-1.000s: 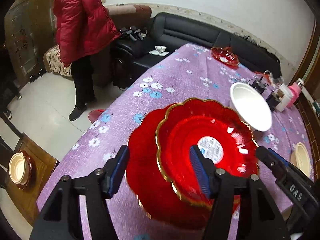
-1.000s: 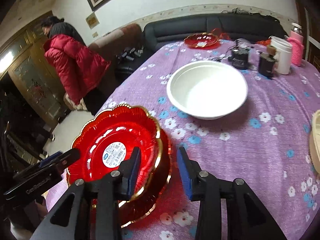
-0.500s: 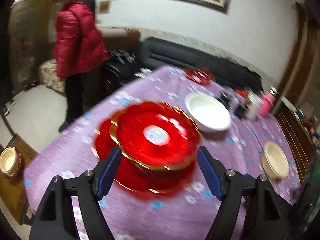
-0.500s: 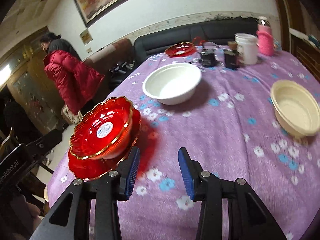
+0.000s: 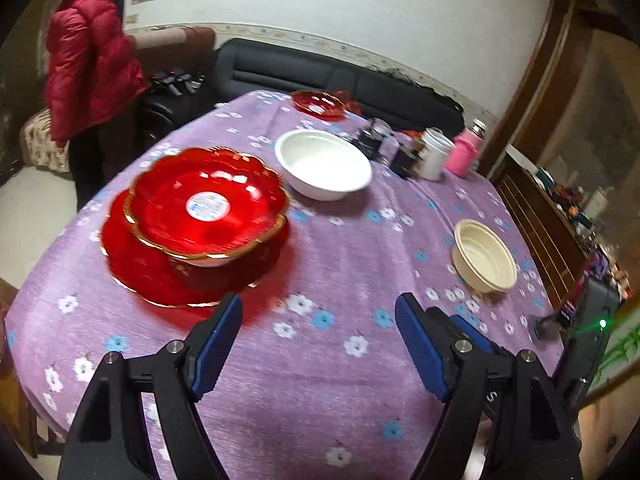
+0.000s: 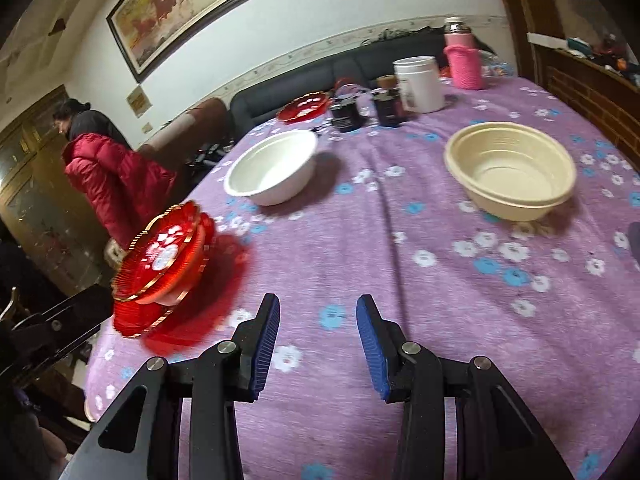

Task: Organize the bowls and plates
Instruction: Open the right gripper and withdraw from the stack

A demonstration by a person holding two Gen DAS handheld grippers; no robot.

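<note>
Two red gold-rimmed plates are stacked at the table's left: the upper plate (image 5: 206,204) (image 6: 158,254) rests on the larger lower plate (image 5: 132,268). A white bowl (image 5: 324,164) (image 6: 272,172) stands behind them. A cream bowl (image 5: 484,256) (image 6: 510,168) stands to the right. A third red plate (image 5: 318,105) (image 6: 304,107) lies at the far edge. My left gripper (image 5: 318,344) is open and empty, above the cloth in front of the stack. My right gripper (image 6: 316,344) is open and empty, between the stack and the cream bowl.
The table (image 5: 340,380) has a purple flowered cloth. Dark jars (image 6: 348,110), a white canister (image 6: 418,82) and a pink flask (image 6: 464,60) stand at the back. A person in a red jacket (image 5: 86,64) stands left of the table. A black sofa (image 5: 320,76) lies behind.
Both grippers have let go of the upper red plate, now resting on the lower one, and have drawn back and to the right. The left jaws have opened wider.
</note>
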